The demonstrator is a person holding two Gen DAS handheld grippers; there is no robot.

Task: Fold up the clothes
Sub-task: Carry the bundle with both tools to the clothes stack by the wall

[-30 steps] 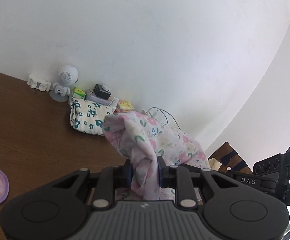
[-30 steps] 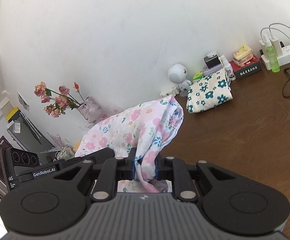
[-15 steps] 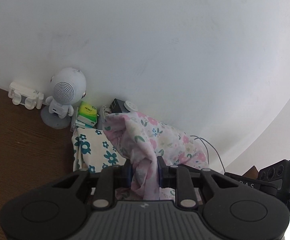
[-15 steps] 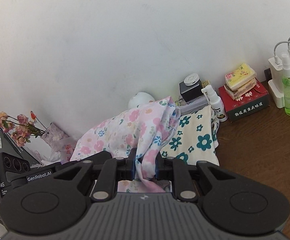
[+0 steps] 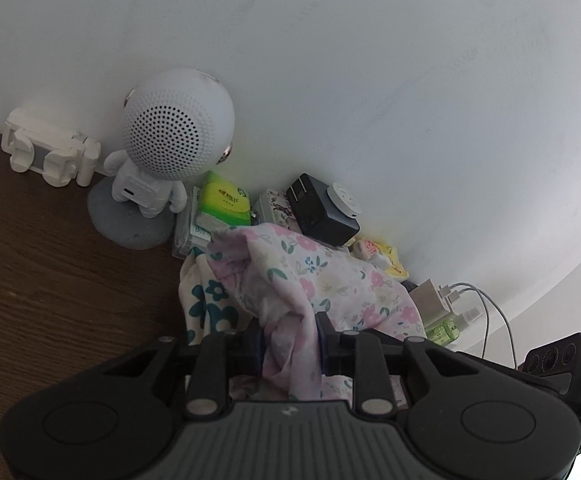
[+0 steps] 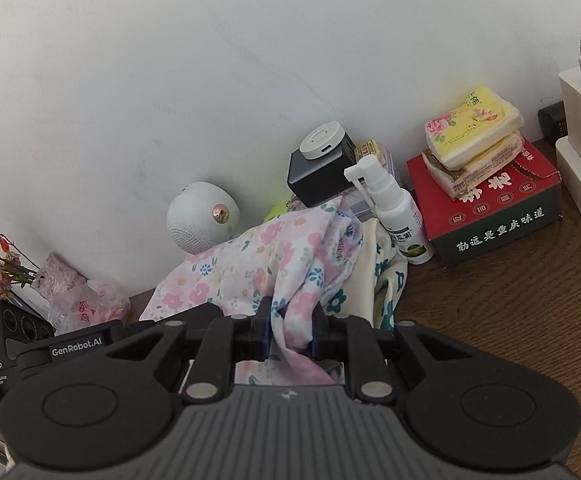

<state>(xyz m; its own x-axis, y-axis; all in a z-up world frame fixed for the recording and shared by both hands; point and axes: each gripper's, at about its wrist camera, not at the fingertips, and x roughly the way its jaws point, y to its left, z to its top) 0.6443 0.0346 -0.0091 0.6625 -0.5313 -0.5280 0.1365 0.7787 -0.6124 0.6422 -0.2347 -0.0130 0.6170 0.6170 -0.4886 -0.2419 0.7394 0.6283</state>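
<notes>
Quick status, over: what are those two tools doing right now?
Left tool and right tool both clamped on pink flowered cloth. Cloth over green-flowered folded cloth. Spray bottle, speaker close ahead.

The garment [image 6: 250, 272] is pale pink-white with pink flowers, small blue flowers and green leaves. Under it, the folded cloth [image 6: 386, 280] is cream with dark teal flowers. Right of this cloth, the box [image 6: 490, 216] is red on top and dark green in front. The tissue packs [image 6: 474, 136] on the box are yellow. The table [image 6: 510, 320] is dark brown wood grain.
</notes>
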